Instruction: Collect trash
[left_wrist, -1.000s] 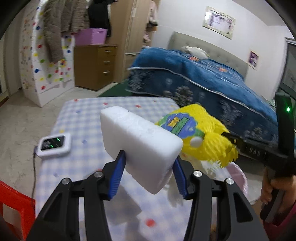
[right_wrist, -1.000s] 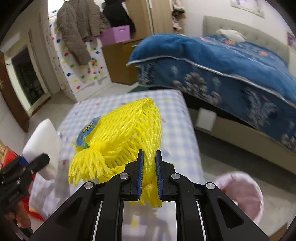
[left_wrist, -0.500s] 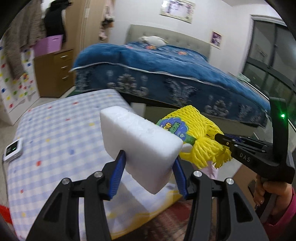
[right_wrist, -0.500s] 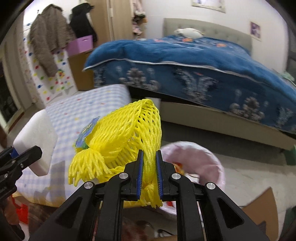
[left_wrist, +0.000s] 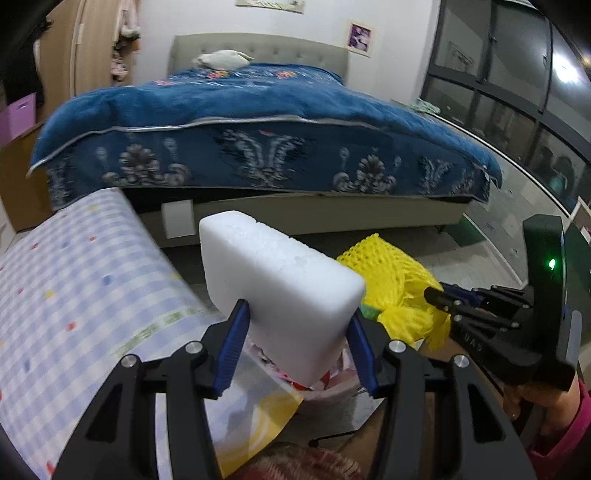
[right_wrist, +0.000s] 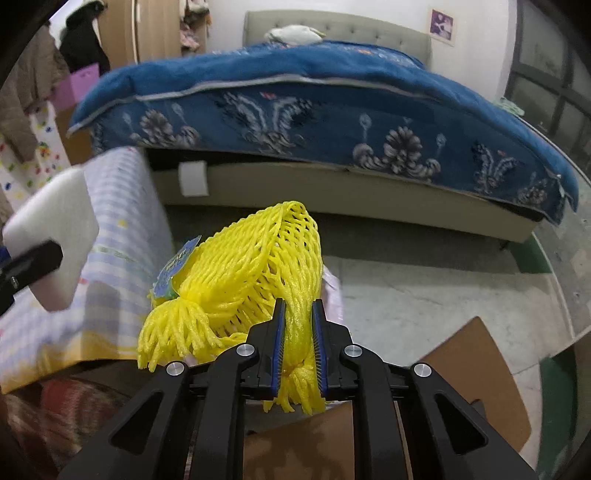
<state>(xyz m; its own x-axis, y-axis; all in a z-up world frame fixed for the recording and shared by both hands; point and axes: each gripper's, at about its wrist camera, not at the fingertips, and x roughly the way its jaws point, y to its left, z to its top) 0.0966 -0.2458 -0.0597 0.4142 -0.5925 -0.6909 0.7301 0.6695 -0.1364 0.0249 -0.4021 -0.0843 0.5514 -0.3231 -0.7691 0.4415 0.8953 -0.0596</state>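
Note:
My left gripper (left_wrist: 297, 321) is shut on a white foam block (left_wrist: 277, 280), which stands up tilted between the blue pads. My right gripper (right_wrist: 298, 314) is shut on the bunched end of a yellow foam fruit net (right_wrist: 251, 266) with a blue-green label. In the left wrist view the net (left_wrist: 391, 273) hangs just right of the block, with the right gripper (left_wrist: 439, 295) behind it. A pink trash bin (left_wrist: 332, 384) with litter inside shows beneath the block; its rim (right_wrist: 332, 291) peeks out behind the net. The foam block (right_wrist: 55, 221) sits at the left edge of the right wrist view.
A table with a checked cloth (left_wrist: 74, 277) is at the left, its corner close to the bin. A bed with a blue cover (left_wrist: 258, 122) fills the background. Brown cardboard (right_wrist: 472, 362) lies on the floor at the right. A hand (left_wrist: 546, 402) holds the right gripper.
Both grippers have swung right, off the table and down towards the pink bin by the bed. Each still holds its item. The white device on the table has left the view.

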